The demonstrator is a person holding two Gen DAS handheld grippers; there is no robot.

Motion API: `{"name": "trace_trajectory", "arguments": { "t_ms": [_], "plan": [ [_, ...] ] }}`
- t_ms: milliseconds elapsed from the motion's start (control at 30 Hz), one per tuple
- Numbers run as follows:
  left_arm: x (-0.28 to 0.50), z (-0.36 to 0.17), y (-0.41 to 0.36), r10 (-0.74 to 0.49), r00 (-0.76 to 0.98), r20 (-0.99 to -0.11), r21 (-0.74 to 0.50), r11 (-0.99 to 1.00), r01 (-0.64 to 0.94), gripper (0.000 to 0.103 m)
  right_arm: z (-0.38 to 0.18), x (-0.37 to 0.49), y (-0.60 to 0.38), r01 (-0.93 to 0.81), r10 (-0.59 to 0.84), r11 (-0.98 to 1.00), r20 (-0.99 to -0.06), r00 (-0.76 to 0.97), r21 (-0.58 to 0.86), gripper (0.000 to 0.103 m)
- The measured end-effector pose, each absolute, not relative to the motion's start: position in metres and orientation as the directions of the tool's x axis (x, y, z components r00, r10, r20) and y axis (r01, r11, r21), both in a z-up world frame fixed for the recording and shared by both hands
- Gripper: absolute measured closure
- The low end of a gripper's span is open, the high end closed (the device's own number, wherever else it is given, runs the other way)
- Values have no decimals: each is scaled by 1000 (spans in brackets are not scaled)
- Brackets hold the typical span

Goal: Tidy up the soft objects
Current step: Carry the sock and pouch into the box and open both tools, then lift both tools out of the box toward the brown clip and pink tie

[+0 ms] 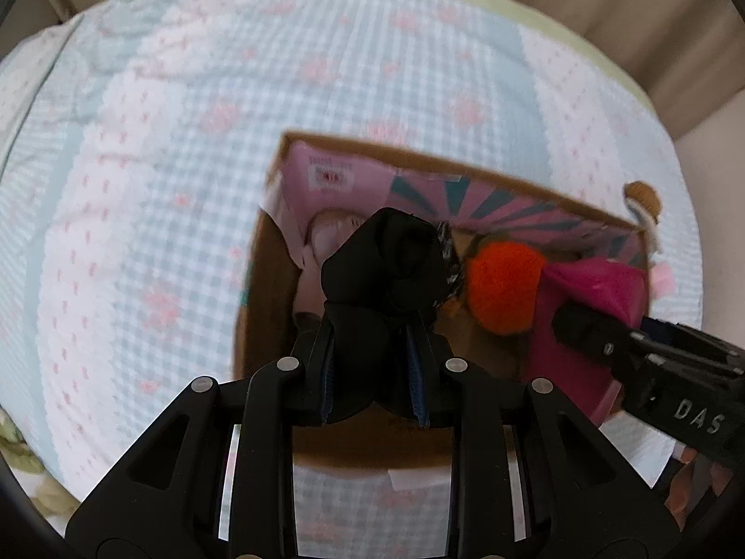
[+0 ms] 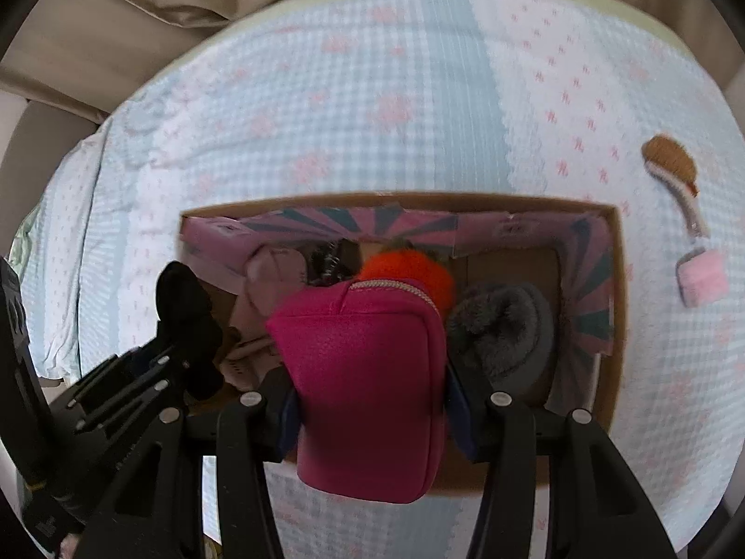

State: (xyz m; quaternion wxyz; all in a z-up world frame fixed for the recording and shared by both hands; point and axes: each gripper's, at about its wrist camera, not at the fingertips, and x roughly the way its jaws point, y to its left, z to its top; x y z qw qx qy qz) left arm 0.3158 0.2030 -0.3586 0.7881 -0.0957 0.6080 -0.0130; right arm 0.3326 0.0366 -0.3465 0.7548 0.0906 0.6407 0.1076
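1. The bed [image 2: 419, 93] carried the box [image 2: 614, 326], already crowded with an orange toy [image 2: 409, 265] and a grey slipper [image 2: 503, 326].
2. The right tool [image 2: 368, 419] gripped a pink pouch [image 2: 363, 372] over the box; dropped there, it would likely perch on the toy.
3. The left tool [image 1: 372, 372] pinched a black cloth [image 1: 386, 256], bunched and knotted, above the box's left end; it could snag on release.
4. A small plush [image 2: 675, 172] lay outside, right of the box.

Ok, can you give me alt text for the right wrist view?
The right tongs grip a magenta zip pouch over an open cardboard box on a checked bedspread. Inside lie an orange plush and grey fuzzy slipper; the left tongs hold black fabric.
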Motion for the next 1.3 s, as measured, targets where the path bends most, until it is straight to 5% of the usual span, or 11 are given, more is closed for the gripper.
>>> {"name": "trace_trajectory", "arguments": {
  "t_ms": [267, 333, 367, 400, 1300],
  "plan": [
    [321, -388, 185, -109, 185, -977, -124, 990, -73, 79, -362, 343, 32, -44, 278, 961, -955, 102, 274, 54],
    [321, -387, 178, -89, 185, -979, -98, 994, -42, 49, -362, 345, 32, -54, 254, 967, -963, 88, 250, 45],
    [321, -387, 175, -76, 183, -980, -82, 996, -28, 6, -360, 345, 32, -60, 232, 972, -968, 97, 227, 24],
    [320, -386, 173, -58, 185, -981, -62, 998, -15, 0, -356, 345, 31, -71, 224, 974, -968, 117, 217, 0],
    [256, -304, 185, -112, 318, -942, -102, 994, 48, 0, -276, 276, 14, -50, 248, 968, -925, 289, 244, 0]
  ]
}}
